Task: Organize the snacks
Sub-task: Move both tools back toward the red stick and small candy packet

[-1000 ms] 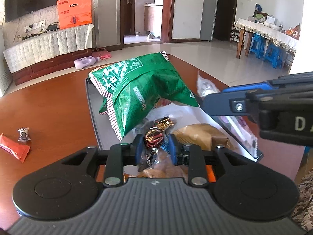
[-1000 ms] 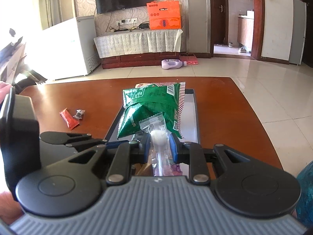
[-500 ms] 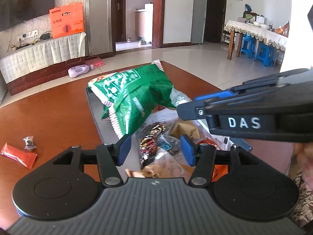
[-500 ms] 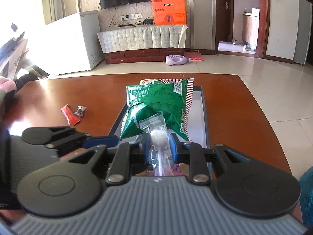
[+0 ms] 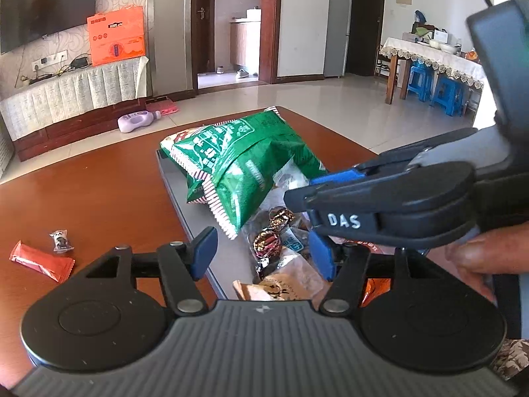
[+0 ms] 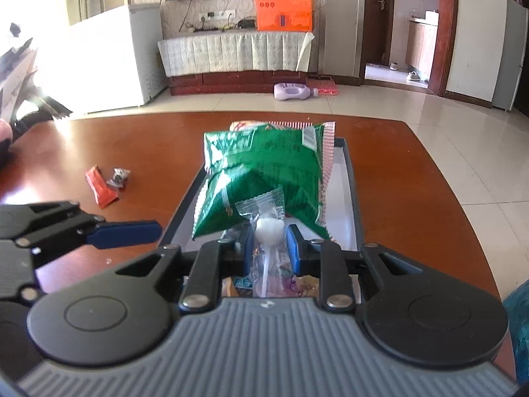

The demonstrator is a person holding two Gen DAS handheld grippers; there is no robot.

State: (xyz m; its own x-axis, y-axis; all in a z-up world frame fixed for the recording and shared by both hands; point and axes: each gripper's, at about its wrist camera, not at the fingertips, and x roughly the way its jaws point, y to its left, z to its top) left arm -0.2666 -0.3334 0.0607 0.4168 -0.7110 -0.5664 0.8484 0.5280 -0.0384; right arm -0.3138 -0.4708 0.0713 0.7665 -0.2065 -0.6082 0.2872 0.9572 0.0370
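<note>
A grey tray (image 5: 172,185) on the brown table holds a green snack bag (image 5: 238,155), dark foil-wrapped candies (image 5: 269,241) and several small packets. My left gripper (image 5: 261,251) is open and empty above the tray's near end, over the candies. My right gripper (image 6: 268,241) is shut on a clear-wrapped white lollipop (image 6: 268,228) and holds it over the tray (image 6: 350,178), in front of the green bag (image 6: 264,168). The right gripper also shows in the left wrist view (image 5: 380,198), close on the right.
An orange-red packet (image 5: 41,261) and a small wrapped candy (image 5: 60,240) lie on the table left of the tray; both show in the right wrist view, the packet (image 6: 99,187) beside the candy (image 6: 118,177). The table's far edge drops to a tiled floor.
My left gripper has opened and let go of the dark foil candy, which now lies in the tray, and has drawn back. The right gripper still holds the lollipop.
</note>
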